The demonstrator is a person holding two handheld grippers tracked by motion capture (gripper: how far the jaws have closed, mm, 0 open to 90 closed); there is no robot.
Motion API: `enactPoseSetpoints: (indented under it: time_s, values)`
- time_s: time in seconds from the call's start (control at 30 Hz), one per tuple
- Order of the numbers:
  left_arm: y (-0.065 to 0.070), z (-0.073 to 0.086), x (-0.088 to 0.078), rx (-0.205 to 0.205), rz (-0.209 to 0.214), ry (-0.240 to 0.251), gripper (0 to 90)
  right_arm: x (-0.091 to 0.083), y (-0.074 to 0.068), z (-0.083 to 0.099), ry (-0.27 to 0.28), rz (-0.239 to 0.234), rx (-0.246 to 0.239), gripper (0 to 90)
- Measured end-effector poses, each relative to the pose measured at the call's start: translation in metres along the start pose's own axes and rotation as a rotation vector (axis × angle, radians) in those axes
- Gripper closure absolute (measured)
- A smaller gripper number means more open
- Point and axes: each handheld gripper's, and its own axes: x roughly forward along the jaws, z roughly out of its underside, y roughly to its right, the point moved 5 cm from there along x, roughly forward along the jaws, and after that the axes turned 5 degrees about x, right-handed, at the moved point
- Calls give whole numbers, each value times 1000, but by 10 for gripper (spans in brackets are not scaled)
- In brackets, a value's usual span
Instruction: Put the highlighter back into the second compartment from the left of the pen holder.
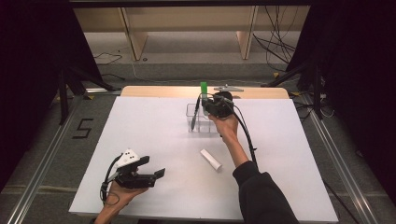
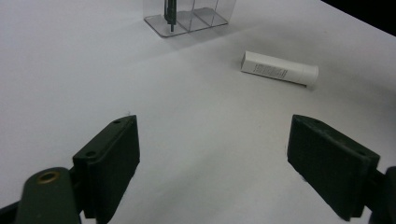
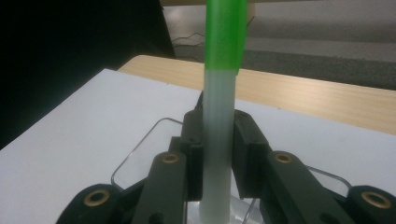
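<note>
Nearest to us, our left gripper rested low on the white table with its jaws wide apart and nothing between them. A little farther lay a white tube, flat on its side. Farthest, our right gripper was clamped on the green-capped tube, which stood upright, its long axis vertical, directly above the clear organizer. We judged that a straight descent would seat it inside.

Clear glossy plastic organizer; frosted tube, green cap; matt white table cover; wood edge.
</note>
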Motion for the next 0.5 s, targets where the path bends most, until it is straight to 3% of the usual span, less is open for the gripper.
enactPoseSetpoints:
  time_s: [0.5]
  values:
    - [0,0,1,4,-2,1,168,8,-3,6,-17,9,-8,769]
